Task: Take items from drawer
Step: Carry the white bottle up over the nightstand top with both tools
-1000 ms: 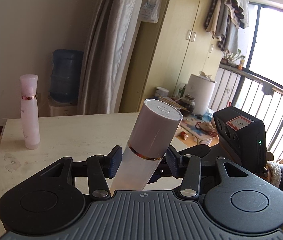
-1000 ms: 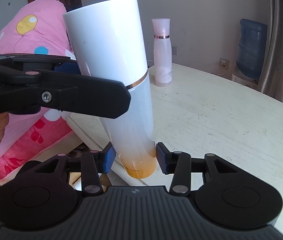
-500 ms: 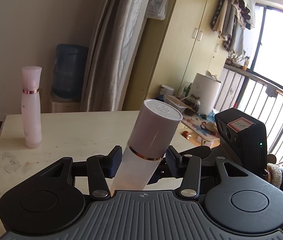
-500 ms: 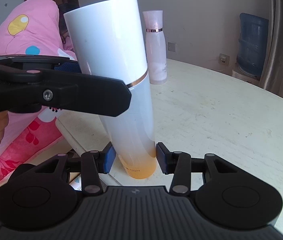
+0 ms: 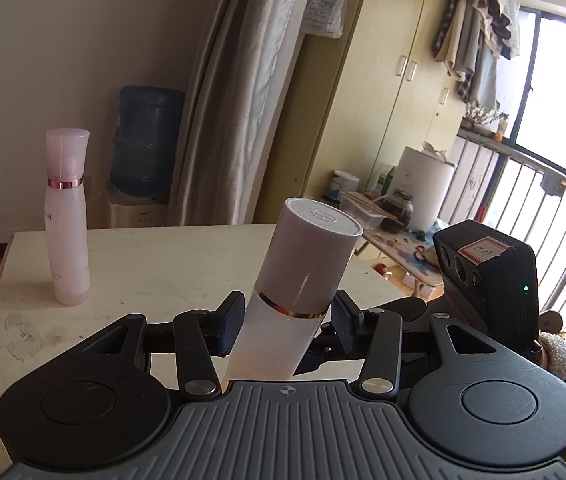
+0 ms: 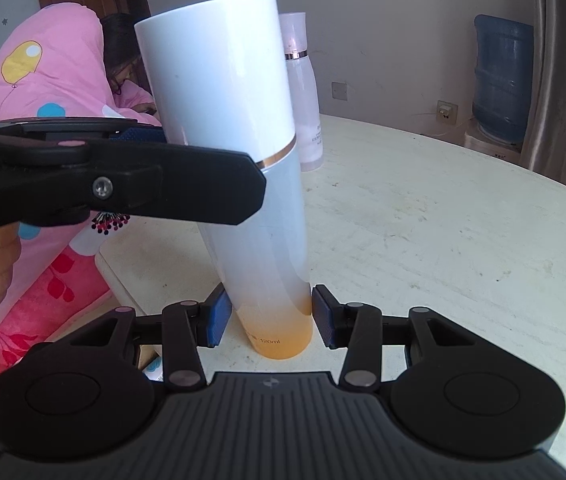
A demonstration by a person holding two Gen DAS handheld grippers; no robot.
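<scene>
Your left tool: black linkage arms, silver pivot screws, dark blue pads, grey ribbed base with a small crosshair mark. Your right tool: same build, brighter blue pads. Black camera box with a red-edged white label and green light. Fleecy cuff on a dark sleeve.

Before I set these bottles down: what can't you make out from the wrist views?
- Drawer: in neither view.
- Base of the capped bottle, left wrist view: hidden behind the left gripper body.
- Pink bottle, right wrist view: partly behind the white bottle.
- Pink bottle's label text: too small.
</scene>
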